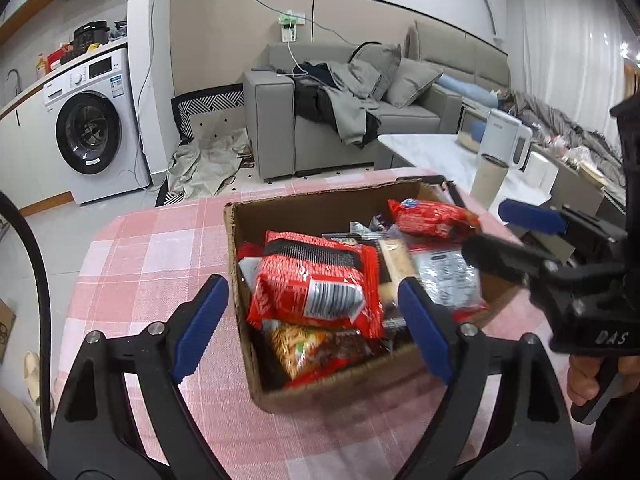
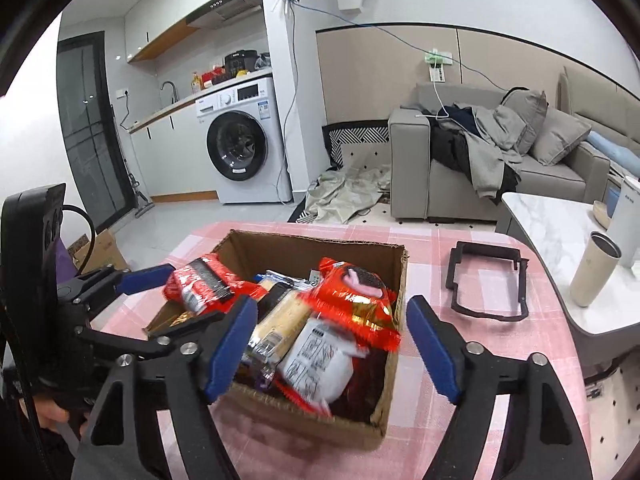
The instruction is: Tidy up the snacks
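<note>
Both sets of jaws are standing wide apart and gripping nothing. Left gripper (image 1: 314, 320) is hovering over the near-left part of the cardboard box (image 1: 234, 280), its blue pads (image 1: 202, 322) spread either side of a red noodle packet (image 1: 316, 280). Right gripper (image 2: 332, 352) is hovering over the near edge of the same box (image 2: 394, 280), its pads (image 2: 434, 354) flanking the box's right-hand portion.

Box is sitting on a table covered by a pink checked tablecloth (image 1: 152, 264) and is holding a loose heap of snacks: the red noodle packet lying uppermost at left, a brown-and-red packet (image 1: 316, 350) beneath it, a pale cracker pack (image 2: 280, 316) in the middle, a white and silver pouch (image 2: 316, 364), and a red wrapper (image 2: 352, 300) tilted against the right wall. Contact between either gripper and the packets cannot be confirmed.

Black rectangular frame (image 2: 486, 282) is lying on the cloth right of the box, apart from it. Beige tumbler (image 2: 594, 268) is standing on the marble coffee table (image 2: 548, 224) beyond.
</note>
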Action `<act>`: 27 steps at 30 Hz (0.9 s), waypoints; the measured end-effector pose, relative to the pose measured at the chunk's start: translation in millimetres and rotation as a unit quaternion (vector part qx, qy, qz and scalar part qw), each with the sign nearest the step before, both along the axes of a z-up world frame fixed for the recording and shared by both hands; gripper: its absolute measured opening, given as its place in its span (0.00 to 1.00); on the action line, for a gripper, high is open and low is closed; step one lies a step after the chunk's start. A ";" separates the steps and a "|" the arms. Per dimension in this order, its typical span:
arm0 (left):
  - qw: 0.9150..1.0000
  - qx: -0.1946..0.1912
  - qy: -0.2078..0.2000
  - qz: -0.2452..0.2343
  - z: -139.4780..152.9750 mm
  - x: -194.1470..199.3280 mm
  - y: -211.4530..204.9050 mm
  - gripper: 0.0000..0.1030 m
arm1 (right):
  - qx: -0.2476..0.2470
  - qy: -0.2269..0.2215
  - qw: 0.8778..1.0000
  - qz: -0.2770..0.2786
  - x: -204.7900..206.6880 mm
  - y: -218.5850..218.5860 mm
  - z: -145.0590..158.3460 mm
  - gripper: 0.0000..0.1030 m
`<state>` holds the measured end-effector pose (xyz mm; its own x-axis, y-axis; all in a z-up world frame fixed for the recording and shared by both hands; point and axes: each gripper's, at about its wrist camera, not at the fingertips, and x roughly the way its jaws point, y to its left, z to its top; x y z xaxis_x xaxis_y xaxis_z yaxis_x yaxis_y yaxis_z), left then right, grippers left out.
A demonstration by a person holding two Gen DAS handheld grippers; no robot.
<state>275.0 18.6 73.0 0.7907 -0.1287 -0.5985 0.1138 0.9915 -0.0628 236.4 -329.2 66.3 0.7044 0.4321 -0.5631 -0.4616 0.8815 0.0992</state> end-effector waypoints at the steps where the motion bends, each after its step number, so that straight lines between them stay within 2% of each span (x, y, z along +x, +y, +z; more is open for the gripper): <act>1: 1.000 -0.001 -0.001 0.001 3.3 -4.4 0.2 0.86 | 0.002 0.001 1.000 0.004 -3.2 -1.9 1.1 0.87; 3: 1.000 -0.001 -0.007 0.005 7.1 -15.9 1.9 0.98 | 0.009 -0.005 1.000 0.009 -13.9 -6.6 4.1 0.95; 4: 1.000 -0.001 -0.016 0.008 9.6 -24.2 4.2 0.99 | 0.008 -0.009 1.000 0.008 -18.4 -7.7 5.4 0.98; 9: 0.999 0.005 -0.034 0.015 15.1 -55.0 4.6 0.99 | 0.007 -0.022 1.000 0.008 -42.7 -12.8 9.5 0.99; 13: 0.998 0.008 -0.051 0.020 15.9 -80.1 5.5 0.99 | 0.034 -0.017 0.999 0.016 -58.4 -20.7 7.4 1.00; 18: 0.997 0.002 -0.075 0.029 13.4 -110.1 10.1 0.99 | 0.055 -0.036 0.998 0.019 -81.4 -29.0 2.9 1.00; 27: 0.996 0.011 -0.076 0.041 -6.9 -136.2 12.6 0.99 | 0.081 -0.057 0.995 0.024 -108.0 -41.6 -11.0 1.00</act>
